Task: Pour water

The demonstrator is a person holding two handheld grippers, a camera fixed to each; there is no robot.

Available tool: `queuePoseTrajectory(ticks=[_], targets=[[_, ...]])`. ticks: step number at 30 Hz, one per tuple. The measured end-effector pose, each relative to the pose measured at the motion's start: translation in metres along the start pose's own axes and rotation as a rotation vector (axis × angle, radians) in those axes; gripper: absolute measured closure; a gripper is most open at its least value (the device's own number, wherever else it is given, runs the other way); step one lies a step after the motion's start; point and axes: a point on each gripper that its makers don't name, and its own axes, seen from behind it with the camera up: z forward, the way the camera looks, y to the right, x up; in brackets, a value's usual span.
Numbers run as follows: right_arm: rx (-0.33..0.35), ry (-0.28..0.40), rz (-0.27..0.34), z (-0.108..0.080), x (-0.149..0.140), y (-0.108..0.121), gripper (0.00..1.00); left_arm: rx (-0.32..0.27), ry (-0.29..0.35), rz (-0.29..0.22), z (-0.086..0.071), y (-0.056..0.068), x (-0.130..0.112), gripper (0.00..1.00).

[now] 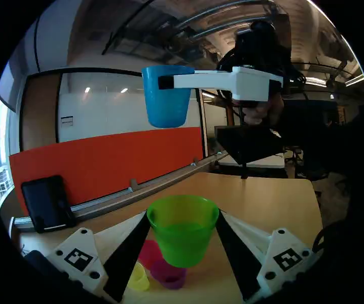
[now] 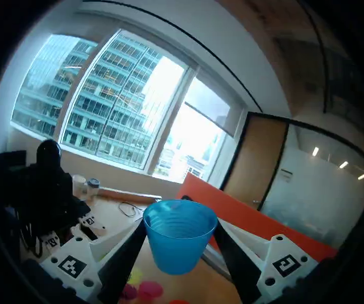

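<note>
- Left gripper (image 1: 182,240)'s jaws clamp a translucent green plastic cup (image 1: 183,230) upright between them.
- Right gripper (image 2: 180,245)'s jaws clamp a blue plastic cup (image 2: 179,238), upright too.
- Neither tilts: pouring seems undone.

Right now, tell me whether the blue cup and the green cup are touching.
Apart. The left gripper view shows the blue cup held high above the green cup, with orange wall and tabletop visible between them.

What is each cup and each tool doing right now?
green cup: upright, held up, looks part full.
blue cup: upright, held high in the air.
left tool: shut on green cup.
right tool: shut on blue cup.
pink cup, yellow cup, purple cup: standing on the table.
</note>
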Motion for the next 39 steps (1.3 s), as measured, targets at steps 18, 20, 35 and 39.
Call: queuePoseTrajectory(ticks=[18, 20, 35, 39], targets=[[0.012, 0.003, 0.249, -0.009, 0.004, -0.002, 0.08, -0.005, 0.001, 0.006, -0.002, 0.004, 0.003, 0.12], [0.002, -0.003, 0.25, -0.011, 0.001, 0.002, 0.08, -0.007, 0.0, 0.006, -0.001, 0.005, 0.003, 0.12], [-0.1, -0.031, 0.29, -0.043, -0.027, 0.046, 0.08, -0.029, -0.006, 0.006, 0.005, 0.015, 0.001, 0.12], [-0.123, -0.037, 0.291, -0.053, -0.033, 0.056, 0.08, -0.035, -0.009, 0.01, 0.006, 0.018, 0.001, 0.12]])
